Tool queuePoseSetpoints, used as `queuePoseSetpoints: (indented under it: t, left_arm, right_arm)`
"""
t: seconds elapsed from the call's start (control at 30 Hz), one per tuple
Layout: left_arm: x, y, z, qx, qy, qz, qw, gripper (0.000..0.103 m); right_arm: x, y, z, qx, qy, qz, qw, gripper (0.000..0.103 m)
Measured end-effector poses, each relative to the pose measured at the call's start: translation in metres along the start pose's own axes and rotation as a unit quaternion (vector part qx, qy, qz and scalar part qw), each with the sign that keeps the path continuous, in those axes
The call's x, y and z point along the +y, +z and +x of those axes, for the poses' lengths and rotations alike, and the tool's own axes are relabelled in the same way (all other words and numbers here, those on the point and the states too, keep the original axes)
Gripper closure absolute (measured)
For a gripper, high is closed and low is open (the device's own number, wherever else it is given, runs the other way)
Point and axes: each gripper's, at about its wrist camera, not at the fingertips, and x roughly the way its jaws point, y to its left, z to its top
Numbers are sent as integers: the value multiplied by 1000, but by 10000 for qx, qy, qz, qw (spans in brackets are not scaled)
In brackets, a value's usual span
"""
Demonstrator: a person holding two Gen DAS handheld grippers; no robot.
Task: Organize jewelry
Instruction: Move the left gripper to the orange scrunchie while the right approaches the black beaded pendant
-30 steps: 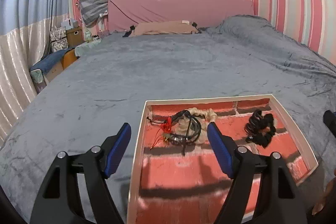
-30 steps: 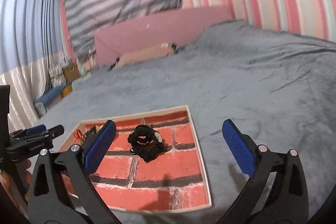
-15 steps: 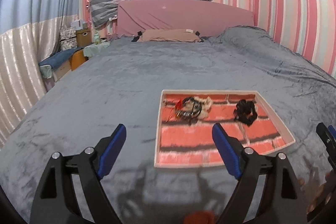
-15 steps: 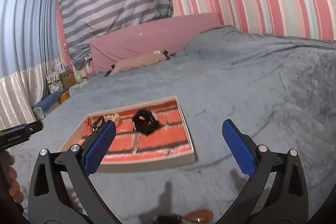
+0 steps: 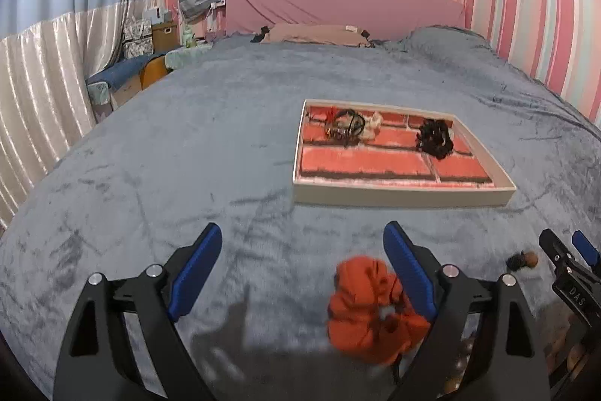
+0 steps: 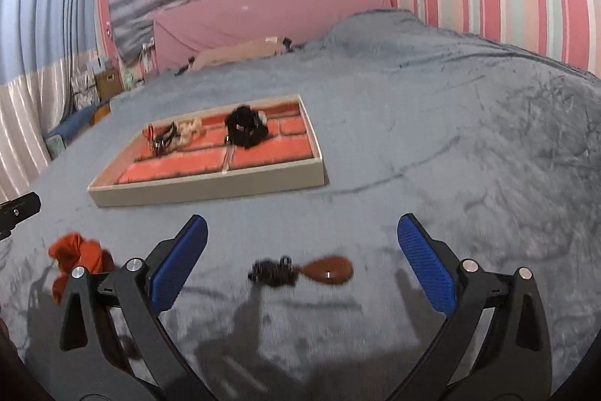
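Left hand-held gripper (image 5: 302,273): your jaws are opening wide over the grey bed (image 5: 188,153), with nothing pressed between the pads; the orange scrunchie (image 5: 366,310) lies on the blanket just inside the right-hand finger.
Orange scrunchie: loose on the bed, near the tray's front wall but outside it.
Tray (image 5: 394,195): it sits ahead of you on the bed, brick-patterned inside, with a tangle of cords and bracelets (image 5: 347,128) at its far left and a black beaded piece (image 5: 435,138) at its far right.
Brown pendant (image 6: 328,270): it lies on the blanket with its dark chain bunched to its left, between your right-hand jaws but untouched.
Right hand-held gripper (image 6: 302,267): jaws wide, empty, hanging over the pendant.
Step in hand: likely lining up on the two pieces left outside the tray.
Next move: centre each piece between the pads, lower to the blanket, close gently; the plush cloth may snag.
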Motion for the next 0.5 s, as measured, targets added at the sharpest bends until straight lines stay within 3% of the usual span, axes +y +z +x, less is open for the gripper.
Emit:
queuePoseSetpoints:
  t: [0.5]
  left_arm:
    - [-5, -28, -1, 298, 47, 123, 9995, 17]
  right_arm:
    - [-4, -13, 2, 841, -7, -321, 9959, 5]
